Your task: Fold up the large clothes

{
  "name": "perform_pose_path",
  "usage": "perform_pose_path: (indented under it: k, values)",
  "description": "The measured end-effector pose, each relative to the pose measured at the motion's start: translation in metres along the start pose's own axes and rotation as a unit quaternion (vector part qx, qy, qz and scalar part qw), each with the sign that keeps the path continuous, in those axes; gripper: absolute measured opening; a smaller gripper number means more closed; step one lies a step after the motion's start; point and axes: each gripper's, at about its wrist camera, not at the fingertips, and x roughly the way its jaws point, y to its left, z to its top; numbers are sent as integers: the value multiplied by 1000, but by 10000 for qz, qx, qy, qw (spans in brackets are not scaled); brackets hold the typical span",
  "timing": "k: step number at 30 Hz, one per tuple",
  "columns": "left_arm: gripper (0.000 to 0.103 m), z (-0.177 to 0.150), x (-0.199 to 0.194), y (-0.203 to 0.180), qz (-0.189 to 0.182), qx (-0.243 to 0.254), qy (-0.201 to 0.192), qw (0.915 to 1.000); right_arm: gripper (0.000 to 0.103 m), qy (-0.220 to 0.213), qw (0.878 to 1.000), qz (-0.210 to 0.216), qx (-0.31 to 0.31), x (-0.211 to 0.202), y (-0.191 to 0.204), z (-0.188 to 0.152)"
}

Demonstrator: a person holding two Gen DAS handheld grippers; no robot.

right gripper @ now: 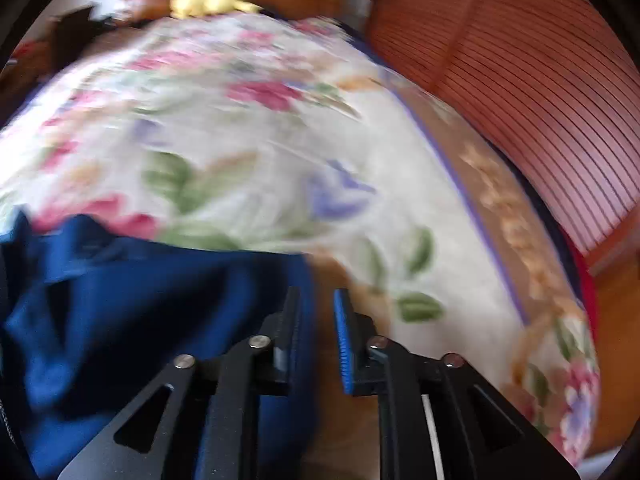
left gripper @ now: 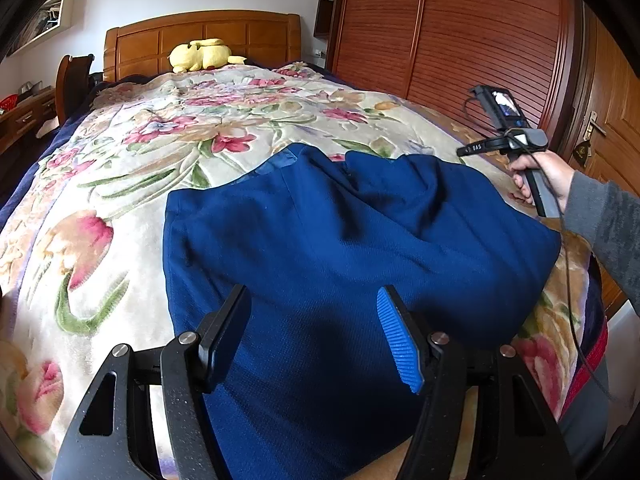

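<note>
Blue garment [left gripper: 340, 248] on floral bedspread [left gripper: 132, 184], wooden wardrobe [left gripper: 460, 28] behind.

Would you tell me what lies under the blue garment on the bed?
The blue garment lies on the floral blanket, which shows around its left, far and right edges. The blanket's pattern beneath the garment is covered, so anything else under it cannot be seen.
</note>
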Motion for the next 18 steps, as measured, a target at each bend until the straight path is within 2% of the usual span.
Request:
perform_pose_path:
  k: [3,10,13,16,18]
  values:
    - [66,1,0,0,0,9,-8,10000,37,-232,9978,470,-401,-22,31,-2]
    - [66,0,-2,0,58,27,0,10000,38,-203,9800,1426,-1371,-45,121,-8]
    - [66,0,-3,1,66,24,-13,10000,38,-125,9731,1553,-1696,-36,148,-7]
    - [66,1,-5,2,76,27,-32,10000,39,-4,9715,1486,-1846,-17,165,-2]
    - [66,1,-5,2,83,32,-37,10000,43,86,9708,1449,-1908,-6,173,1]
